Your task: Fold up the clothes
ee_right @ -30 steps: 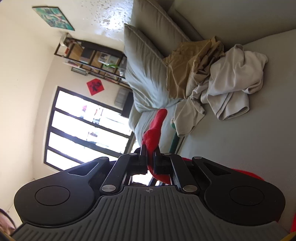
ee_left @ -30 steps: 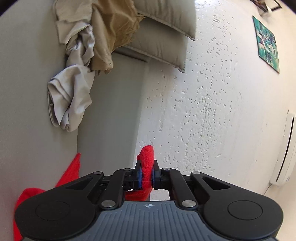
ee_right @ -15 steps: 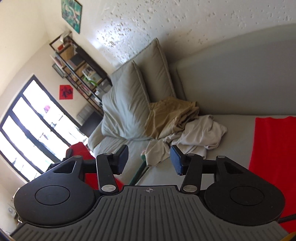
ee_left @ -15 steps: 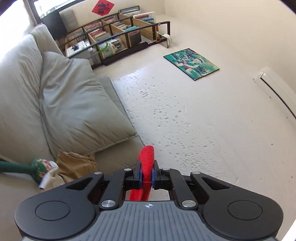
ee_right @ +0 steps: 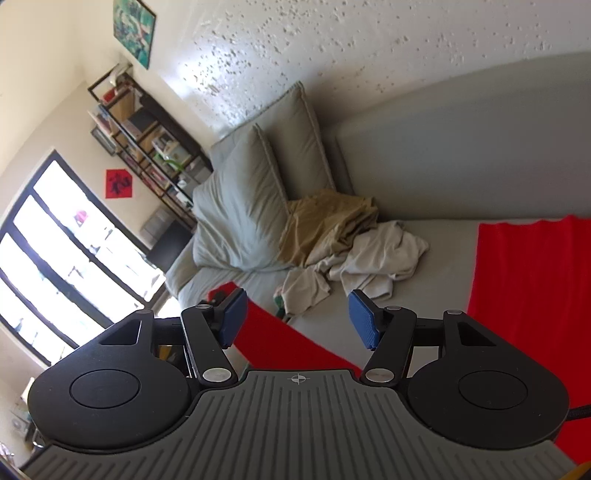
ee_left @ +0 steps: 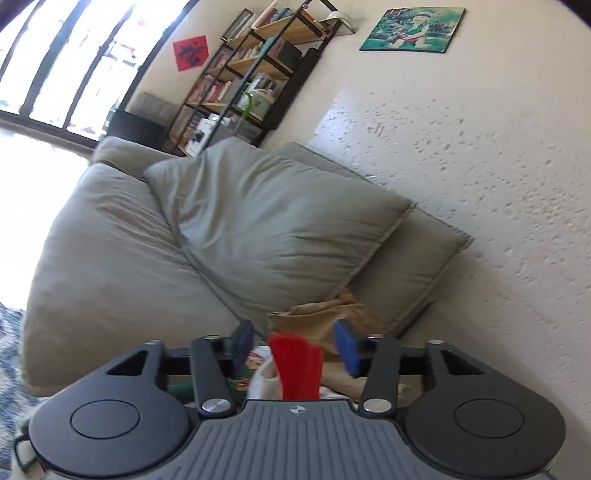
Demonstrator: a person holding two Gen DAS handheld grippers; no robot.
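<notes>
Left wrist view: left gripper point(ee_left: 297, 345) with jaws standing wide, having just been opening; a fold of the bright red cloth garment point(ee_left: 295, 369) stands between the blue pads point(ee_left: 345, 350), touching neither, so nothing is gripped; behind the red fold a tan crumpled garment point(ee_left: 321, 319) lies at the foot of the large grey-green sofa cushion point(ee_left: 269, 229); a scrap of white and green printed fabric point(ee_left: 258, 369) shows just left of the red fold; above the cushion, a black-framed bookshelf with wooden boards point(ee_left: 251, 74), a red square paper sign point(ee_left: 190, 51) and a green-toned framed picture point(ee_left: 412, 29) on the speckled white wall point(ee_left: 480, 147); this view alone shows a patterned blue-grey rug point(ee_left: 11, 354) at the far left edge.

Right wrist view: right gripper point(ee_right: 297, 319) also wide apart, jaws having just been opening, nothing between the pads point(ee_right: 362, 319); the red garment point(ee_right: 532, 295) lies spread flat on the grey sofa seat point(ee_right: 436, 266), well right of the cushion point(ee_right: 240, 218), with another part point(ee_right: 280, 339) of it running below the gripper; only here is that flat spread visible; the tan garment point(ee_right: 325, 218) leans on the cushion, and a pale beige crumpled garment point(ee_right: 369, 258), unseen in the other view, lies touching it on the side away from the cushion; large black-framed window point(ee_right: 62, 266) left of the cushion.
</notes>
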